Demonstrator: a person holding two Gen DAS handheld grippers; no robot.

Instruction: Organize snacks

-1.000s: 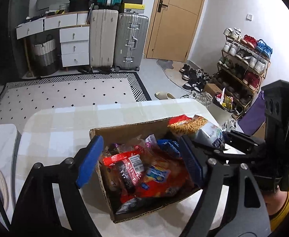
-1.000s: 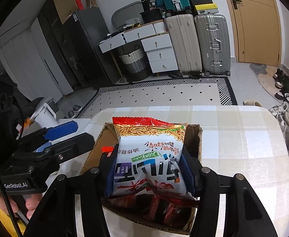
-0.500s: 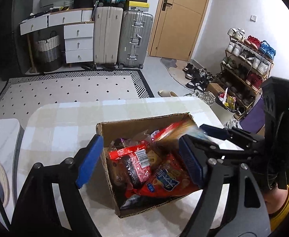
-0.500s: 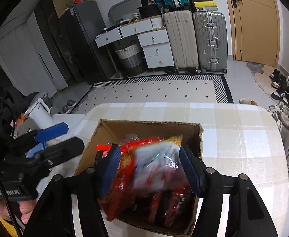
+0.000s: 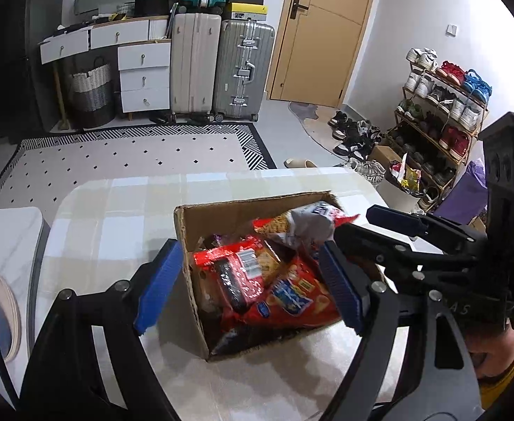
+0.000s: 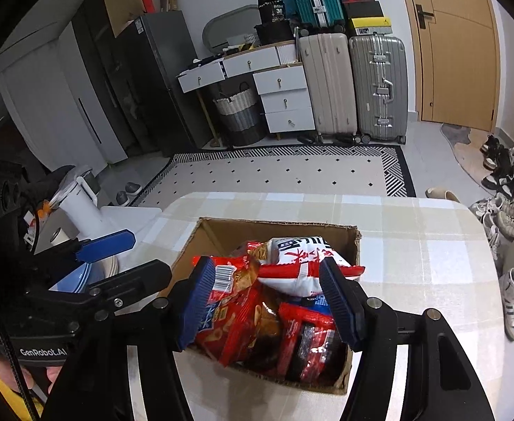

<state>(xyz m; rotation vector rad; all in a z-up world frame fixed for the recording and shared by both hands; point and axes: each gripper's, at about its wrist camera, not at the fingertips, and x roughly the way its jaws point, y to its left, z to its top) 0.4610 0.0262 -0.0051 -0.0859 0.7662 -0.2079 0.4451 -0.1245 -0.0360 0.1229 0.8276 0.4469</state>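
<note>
Cardboard box (image 6: 218,235) sits mid-table (image 6: 432,245), full of snack packs; bare table on all sides. White-red noodle bag (image 6: 302,263) lies on top, released, its characters unreadable. Right gripper (image 6: 269,301) has just been opening, jaws clear of it. Left gripper (image 5: 246,287) open, empty; "GenRobot.AI" on its body.

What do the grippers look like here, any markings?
Both are black, angular frames with silver pivot screws and ribbed blue pads on the fingers. The left gripper reads "GenRobot.AI" in white, with a black cable alongside. A yellow sleeve shows behind the right gripper.
</note>
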